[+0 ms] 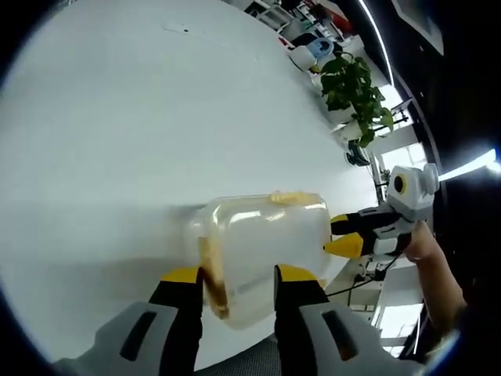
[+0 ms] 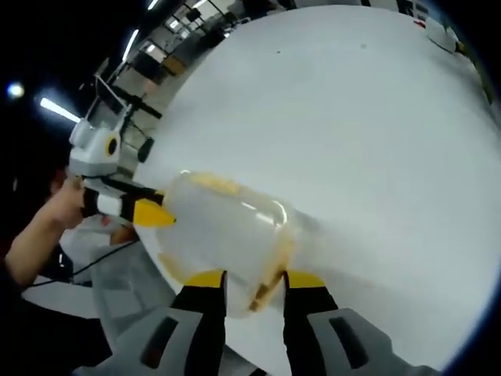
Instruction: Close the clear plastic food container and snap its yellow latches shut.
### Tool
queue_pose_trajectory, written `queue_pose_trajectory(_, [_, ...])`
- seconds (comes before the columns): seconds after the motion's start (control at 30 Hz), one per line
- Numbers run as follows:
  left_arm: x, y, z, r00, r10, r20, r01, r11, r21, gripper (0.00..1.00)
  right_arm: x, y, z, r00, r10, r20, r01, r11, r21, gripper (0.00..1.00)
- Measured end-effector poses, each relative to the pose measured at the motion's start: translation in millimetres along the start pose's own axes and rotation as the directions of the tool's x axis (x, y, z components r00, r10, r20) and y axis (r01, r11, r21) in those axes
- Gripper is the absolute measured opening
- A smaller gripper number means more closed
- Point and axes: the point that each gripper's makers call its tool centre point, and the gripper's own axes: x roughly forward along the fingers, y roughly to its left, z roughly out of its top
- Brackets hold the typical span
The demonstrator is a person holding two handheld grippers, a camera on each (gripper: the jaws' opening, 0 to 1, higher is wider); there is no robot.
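1. Left gripper view: container (image 1: 262, 254) sits lower centre of frame, at the near edge of the white desk (image 1: 133, 125). Clear plastic, yellowish trim along its lower-left side and a yellow strip on the top edge.
2. Left gripper (image 1: 237, 280): yellow-tipped fingers (image 1: 182, 276) rise from the bottom of frame, one on each side of the container's near end. Container is between them, tips look in contact with its walls, so clenched on the container.
3. Same view, right side: right gripper (image 1: 344, 236) comes in from the right, held by a hand (image 1: 423, 243). Its yellow tips sit just beside the container's right end; contact can't be confirmed from here.
4. Right gripper view: container (image 2: 227, 231) is lower centre-left, at the desk (image 2: 368, 117) edge, with a yellow latch area visible at its lower right corner.
5. Right gripper (image 2: 253, 280): fingers (image 2: 205, 279) straddle the container's near end with tips against its sides, gripping the container.
6. Same view, left side: left gripper (image 2: 149, 211) enters from the left, yellow tip touching or just at the container's left end. A hand (image 2: 66, 205) holds it.
7. Background, left gripper view: potted plant (image 1: 352, 94) upper right, beyond the far desk edge. Well apart from the container.
8. Lid state (seated or not) and latch state: cannot tell, since the plastic is clear and blurred.
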Motion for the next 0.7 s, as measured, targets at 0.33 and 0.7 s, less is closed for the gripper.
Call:
queue_pose_trajectory(0.33, [-0.5, -2.3, -2.6, 1.000, 0.014, -0.003, -0.014, 0.997, 0.078, 0.41, -6.0, 2.7, 0.0, 0.999, 0.002, 0.034, -0.001, 0.998, -0.056, 0.22])
queue_pose_trajectory(0.7, [-3.9, -4.7, -6.8, 0.998, 0.058, 0.003, -0.057, 0.973, 0.226, 0.59, -15.8, 18.9, 24.8, 0.995, -0.029, 0.097, 0.059, 0.943, -0.329, 0.20])
